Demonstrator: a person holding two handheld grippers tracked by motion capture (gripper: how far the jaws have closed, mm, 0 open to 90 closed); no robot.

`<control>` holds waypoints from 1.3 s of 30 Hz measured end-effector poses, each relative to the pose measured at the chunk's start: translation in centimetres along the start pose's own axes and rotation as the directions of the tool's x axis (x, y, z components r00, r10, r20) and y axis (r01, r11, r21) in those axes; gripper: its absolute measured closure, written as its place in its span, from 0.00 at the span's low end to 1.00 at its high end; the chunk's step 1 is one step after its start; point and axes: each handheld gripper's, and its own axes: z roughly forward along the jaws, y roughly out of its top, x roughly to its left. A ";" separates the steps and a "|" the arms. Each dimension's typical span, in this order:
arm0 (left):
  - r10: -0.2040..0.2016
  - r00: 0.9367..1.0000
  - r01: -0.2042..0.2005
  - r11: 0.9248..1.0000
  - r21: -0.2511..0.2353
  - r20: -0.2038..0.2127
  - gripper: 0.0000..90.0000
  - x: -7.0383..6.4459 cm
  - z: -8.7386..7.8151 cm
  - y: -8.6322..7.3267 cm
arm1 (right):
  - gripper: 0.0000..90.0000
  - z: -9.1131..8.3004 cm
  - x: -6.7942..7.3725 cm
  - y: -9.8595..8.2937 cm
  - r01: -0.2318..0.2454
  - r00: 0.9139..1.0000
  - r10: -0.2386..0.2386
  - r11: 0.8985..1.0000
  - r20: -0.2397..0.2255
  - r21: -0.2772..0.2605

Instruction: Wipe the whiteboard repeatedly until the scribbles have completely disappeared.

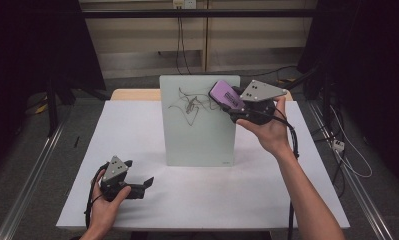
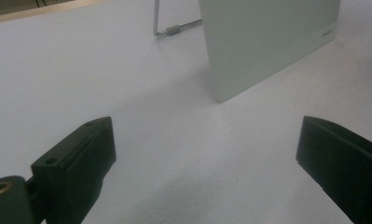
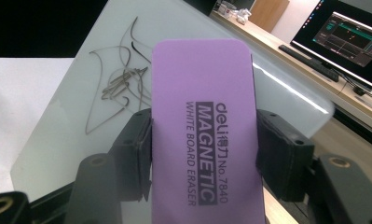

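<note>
A pale green whiteboard (image 1: 199,125) stands upright at the table's middle, with dark scribbles (image 1: 187,102) near its top. My right gripper (image 1: 235,106) is shut on a purple magnetic eraser (image 1: 225,93), held against the board's upper right corner. In the right gripper view the eraser (image 3: 204,135) sits between both jaws, the scribbles (image 3: 118,88) to its left on the board (image 3: 67,135). My left gripper (image 1: 137,176) rests low on the table's front left, open, nothing between its jaws. In the left gripper view its gap (image 2: 207,163) faces the board's lower edge (image 2: 267,51).
A white sheet (image 1: 137,145) covers the table. A metal stand leg (image 2: 174,30) props the board from behind. Cables (image 1: 347,155) lie on the floor to the right. A monitor (image 3: 347,37) and desk lie beyond the board.
</note>
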 end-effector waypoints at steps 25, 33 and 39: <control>0.003 1.000 -0.003 1.000 -0.002 -0.001 0.05 0.0 0.0 0.0 | 0.46 2.4 3.9 -2.2 0.005 0.988 0.009 0.996 -0.154 0.089; 0.004 1.000 -0.004 1.000 -0.002 -0.001 0.05 0.0 -0.1 0.0 | 0.46 1.8 2.6 -1.1 -0.024 0.992 0.031 0.998 -0.120 0.058; 0.001 1.000 -0.001 1.000 -0.002 0.000 0.05 0.1 -0.1 0.0 | 0.46 0.8 0.8 0.0 -0.053 0.996 0.054 0.998 -0.066 0.026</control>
